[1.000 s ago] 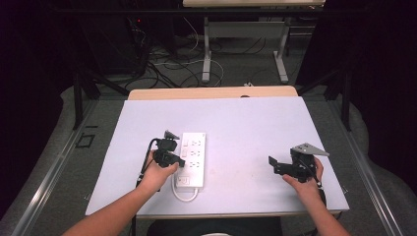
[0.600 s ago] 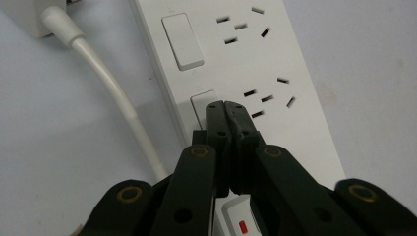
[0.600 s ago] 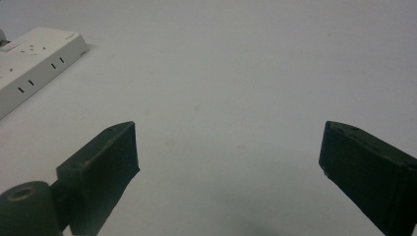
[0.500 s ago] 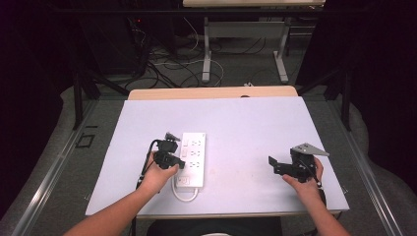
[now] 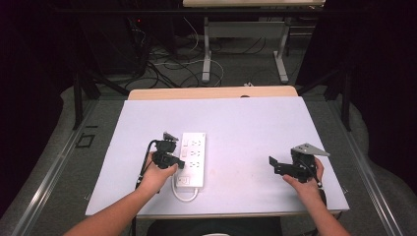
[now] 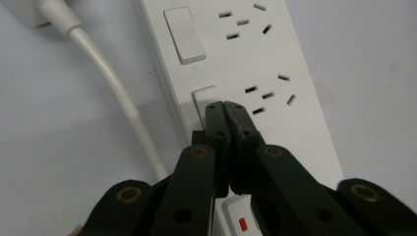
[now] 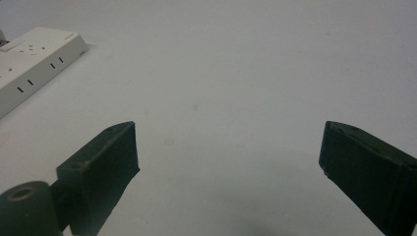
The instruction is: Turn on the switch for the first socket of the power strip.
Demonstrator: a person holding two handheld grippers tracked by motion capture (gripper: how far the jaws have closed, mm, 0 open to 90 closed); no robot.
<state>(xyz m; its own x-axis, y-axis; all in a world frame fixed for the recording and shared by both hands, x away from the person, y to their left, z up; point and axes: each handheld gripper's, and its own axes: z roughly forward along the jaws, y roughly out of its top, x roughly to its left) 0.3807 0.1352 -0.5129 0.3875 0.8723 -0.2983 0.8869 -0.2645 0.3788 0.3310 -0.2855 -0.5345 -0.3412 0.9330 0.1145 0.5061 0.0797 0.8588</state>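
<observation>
A white power strip [image 5: 193, 157] lies left of centre on the white table [image 5: 246, 128], its cable [image 5: 186, 195] looping at the near end. My left gripper [image 5: 180, 162] is at the strip's left edge. In the left gripper view its jaws are shut with nothing between them, and my left gripper [image 6: 223, 105] has its tips resting on the middle rocker switch [image 6: 204, 96]. Another switch [image 6: 184, 34] lies beyond, and one with a red mark [image 6: 241, 223] sits under the jaws. My right gripper [image 5: 273, 165] hovers open over bare table at the right, also seen as my right gripper [image 7: 231, 147] with jaws wide apart.
The strip's thick white cable [image 6: 115, 93] runs beside the switches. The strip's far end [image 7: 37, 59] lies well left of my right gripper. A wooden board edge [image 5: 211, 92] borders the table's far side, with desk legs and floor cables [image 5: 206, 59] behind.
</observation>
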